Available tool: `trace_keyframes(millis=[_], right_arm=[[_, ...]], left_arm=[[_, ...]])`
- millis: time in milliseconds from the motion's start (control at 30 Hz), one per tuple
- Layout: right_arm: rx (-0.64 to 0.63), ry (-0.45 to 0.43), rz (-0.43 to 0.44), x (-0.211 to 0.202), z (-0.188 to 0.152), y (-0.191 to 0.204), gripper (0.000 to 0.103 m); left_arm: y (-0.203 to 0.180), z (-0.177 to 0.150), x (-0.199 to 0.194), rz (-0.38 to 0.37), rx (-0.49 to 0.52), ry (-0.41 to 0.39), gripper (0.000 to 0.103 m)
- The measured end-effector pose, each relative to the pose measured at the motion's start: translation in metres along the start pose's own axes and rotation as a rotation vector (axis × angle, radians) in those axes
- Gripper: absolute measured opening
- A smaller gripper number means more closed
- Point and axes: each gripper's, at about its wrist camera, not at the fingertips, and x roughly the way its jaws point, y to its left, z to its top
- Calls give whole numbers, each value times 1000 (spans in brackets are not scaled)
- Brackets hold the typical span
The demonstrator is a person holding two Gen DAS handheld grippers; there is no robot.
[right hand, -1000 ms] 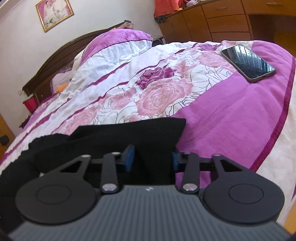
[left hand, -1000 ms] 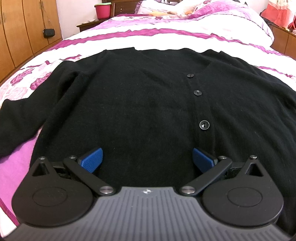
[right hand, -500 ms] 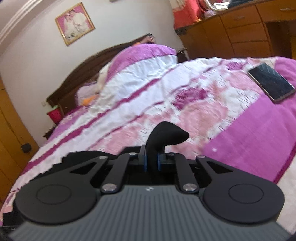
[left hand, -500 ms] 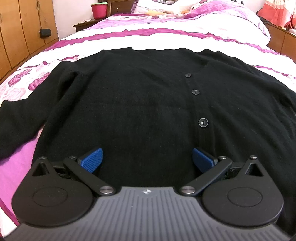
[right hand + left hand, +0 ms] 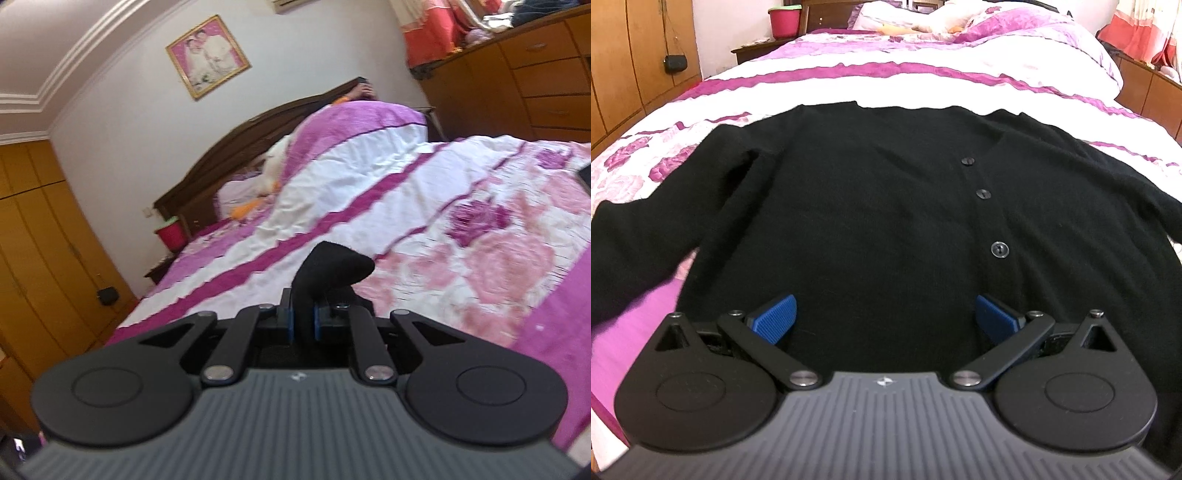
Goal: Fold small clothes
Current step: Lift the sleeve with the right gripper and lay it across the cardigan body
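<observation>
A black buttoned cardigan (image 5: 871, 221) lies spread flat on the bed, its left sleeve (image 5: 624, 251) trailing off to the left. My left gripper (image 5: 884, 319) hovers open over the cardigan's lower hem, blue pads (image 5: 774, 319) wide apart with nothing between them. In the right wrist view my right gripper (image 5: 303, 321) is shut on the cuff of the cardigan's other sleeve (image 5: 332, 267), lifted above the bed; a black fold of it sticks up past the fingertips.
The bed's pink, white and floral cover (image 5: 461, 229) stretches ahead, with a heaped duvet (image 5: 354, 147) by the headboard. A phone's corner (image 5: 585, 177) shows at the right edge. Wooden drawers (image 5: 546, 74) stand right, wardrobes (image 5: 639, 62) left, and a red bucket (image 5: 785, 20) sits on a nightstand.
My right gripper closed on the sleeve cuff and rose off the bed, tipping up toward the headboard. The left gripper stayed over the hem, still open.
</observation>
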Motion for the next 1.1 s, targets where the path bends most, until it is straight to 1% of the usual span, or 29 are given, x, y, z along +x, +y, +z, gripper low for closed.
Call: trace_keyframes(millis=[367,700,900,1100], right_arm=[[-72,28,140,30,6,77,12],[-133,64,261,67,0,154,12],[-165,114,331,94,-14,203,12],[-182,203,373,125,-42,240,12]], left_arm=[[26,4,-9,19,-29,-25,103],[55,6,-12,36,-80,-36,103],[70,7,-13,33,-98,-46,103],[77,6,-14,84,-54,-72,103]])
